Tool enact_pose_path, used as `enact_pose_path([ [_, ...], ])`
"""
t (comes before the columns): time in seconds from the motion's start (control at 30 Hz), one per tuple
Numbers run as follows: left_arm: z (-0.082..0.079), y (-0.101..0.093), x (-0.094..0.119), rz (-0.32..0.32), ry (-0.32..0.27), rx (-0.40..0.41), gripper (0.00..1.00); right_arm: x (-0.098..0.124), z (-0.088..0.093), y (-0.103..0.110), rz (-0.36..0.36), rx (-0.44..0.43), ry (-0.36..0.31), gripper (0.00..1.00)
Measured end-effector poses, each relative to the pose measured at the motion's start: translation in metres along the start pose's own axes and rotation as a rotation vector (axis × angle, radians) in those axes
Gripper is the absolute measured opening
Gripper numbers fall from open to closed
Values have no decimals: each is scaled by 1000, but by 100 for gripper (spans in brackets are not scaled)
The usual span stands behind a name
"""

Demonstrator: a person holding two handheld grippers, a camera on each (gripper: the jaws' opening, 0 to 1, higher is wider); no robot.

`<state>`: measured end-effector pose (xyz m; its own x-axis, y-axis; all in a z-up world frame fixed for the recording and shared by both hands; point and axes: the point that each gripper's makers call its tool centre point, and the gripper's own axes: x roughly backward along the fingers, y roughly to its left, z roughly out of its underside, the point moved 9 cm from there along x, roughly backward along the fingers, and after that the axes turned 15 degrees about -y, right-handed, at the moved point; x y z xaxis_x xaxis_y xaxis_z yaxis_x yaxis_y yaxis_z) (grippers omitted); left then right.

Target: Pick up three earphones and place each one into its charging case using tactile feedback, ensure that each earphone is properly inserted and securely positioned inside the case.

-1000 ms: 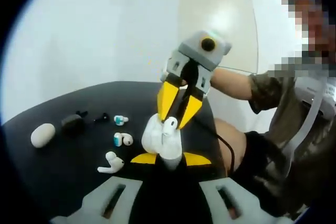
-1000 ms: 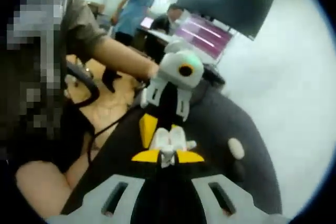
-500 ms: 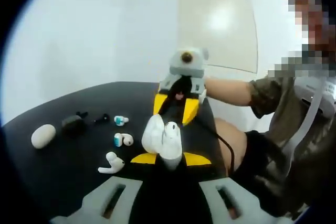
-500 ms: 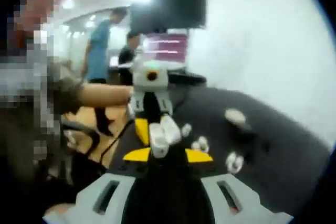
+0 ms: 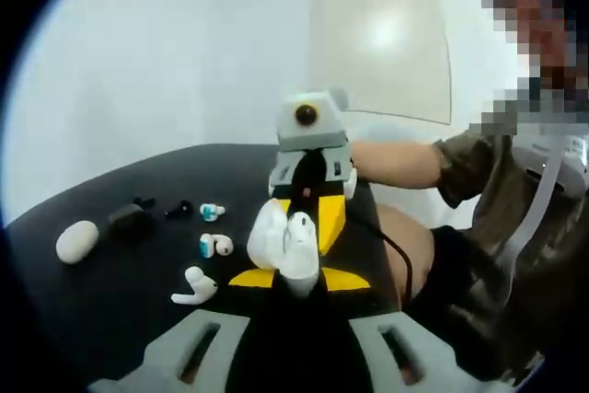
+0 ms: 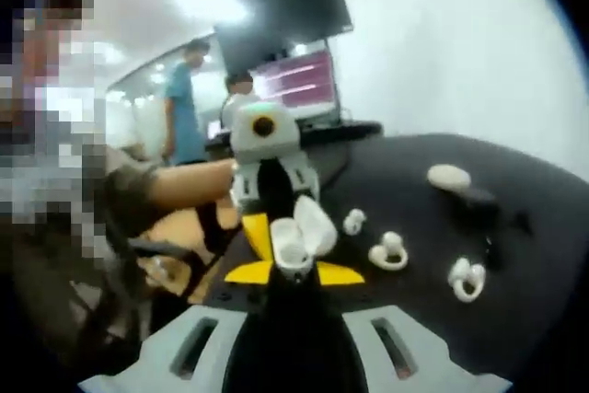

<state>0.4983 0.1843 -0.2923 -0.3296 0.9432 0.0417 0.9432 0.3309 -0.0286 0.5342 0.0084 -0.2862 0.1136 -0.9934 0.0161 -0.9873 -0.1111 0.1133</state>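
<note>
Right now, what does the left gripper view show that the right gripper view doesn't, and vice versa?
Left gripper view: a pale wall panel on a plain white wall, and a small black earbud on the table.
Right gripper view: a dark monitor, a lit purple screen, people standing in the background, and the open cavity of the charging case facing the camera.
Both: the open white charging case at the jaws, the black table, a white oval case, a dark case and loose earphones.
</note>
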Motion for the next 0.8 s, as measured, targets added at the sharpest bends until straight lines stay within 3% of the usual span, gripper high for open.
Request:
enact_pose_path([
  [0.07, -2, 0, 2, -15, -2, -18, 14, 4, 1, -1, 1, 2, -1, 17],
  [0.13, -6, 1, 5, -27, -9, -20, 14, 11, 0, -5, 21, -73, -6, 17],
  [0.23, -11, 4, 22, -58, -3, 79, 14, 13, -1, -6, 16, -74, -15, 17],
  [0.3, -11, 14, 37, -187, 9, 90, 14, 11, 0, -3, 18, -54, -14, 17],
  [0.33, -10, 21, 44, -306, 1, 122, 13, 11, -1, -3, 20, -46, -15, 17],
  [0.37, -9, 24, 47, -370, 10, 124, 12, 11, 0, -2, 23, -32, -17, 17],
  [0.47, -7, 23, 43, -416, 98, 28, 11, 11, -1, 0, 23, -7, -19, 17],
  [0.63, -15, 24, 17, -455, 211, -142, 7, 10, -1, -2, 31, -8, -17, 17],
  [0.67, -16, 26, 13, -456, 215, -167, 8, 10, -1, -2, 32, -11, -17, 17],
  [0.8, -14, 29, 1, -443, 188, -136, 10, 9, -1, -3, 31, -9, -18, 17],
])
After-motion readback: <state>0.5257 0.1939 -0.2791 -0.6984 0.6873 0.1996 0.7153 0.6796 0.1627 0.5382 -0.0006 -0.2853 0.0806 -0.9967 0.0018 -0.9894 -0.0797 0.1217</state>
